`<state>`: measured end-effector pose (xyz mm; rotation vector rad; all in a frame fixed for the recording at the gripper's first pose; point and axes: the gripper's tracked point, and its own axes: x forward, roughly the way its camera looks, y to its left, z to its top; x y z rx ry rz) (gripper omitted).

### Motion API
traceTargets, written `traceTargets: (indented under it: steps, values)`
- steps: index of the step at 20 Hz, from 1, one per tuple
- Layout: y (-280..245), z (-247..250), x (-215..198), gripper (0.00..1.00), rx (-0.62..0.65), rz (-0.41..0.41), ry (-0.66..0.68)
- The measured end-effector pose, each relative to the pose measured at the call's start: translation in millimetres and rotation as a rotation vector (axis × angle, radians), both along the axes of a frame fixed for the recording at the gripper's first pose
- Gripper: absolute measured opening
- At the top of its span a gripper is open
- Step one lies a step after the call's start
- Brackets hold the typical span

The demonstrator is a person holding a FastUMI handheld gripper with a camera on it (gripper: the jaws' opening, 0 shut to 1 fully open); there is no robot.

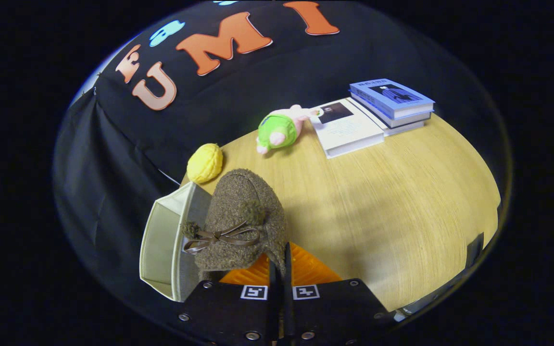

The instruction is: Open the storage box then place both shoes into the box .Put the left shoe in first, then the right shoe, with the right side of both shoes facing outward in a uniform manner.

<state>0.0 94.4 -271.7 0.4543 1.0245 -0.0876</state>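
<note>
Between the orange fingers of the gripper we hold a brown fleecy shoe by its rear collar, with the two jaws drawn close together on the thin edge of the fabric. The shoe hangs just ahead of the fingers, toe pointing away from us, its bow and pompoms on top. It sits partly over the open storage box, a pale cream container at the near corner of the wooden table. We see no other shoe inside the box, though part of its interior is hidden. We judge the step in hand to be the carrying of a shoe to the box; whether it is the left or the right one we cannot tell.

The next move calls for shifting the shoe fully over the opening, turning it so the right side faces outward, lowering it, then parting the fingers.

Beyond the shoe lie a yellow knitted ball, a green and pink plush toy and stacked books.
</note>
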Motion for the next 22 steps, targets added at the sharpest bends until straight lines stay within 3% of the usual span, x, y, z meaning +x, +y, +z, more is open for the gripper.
traceTargets:
  steps: [11,22]
  values:
    - [122,65,43,0.04,0.066,0.156,-0.101]
    - [174,10,56,0.05,0.048,0.135,0.012]
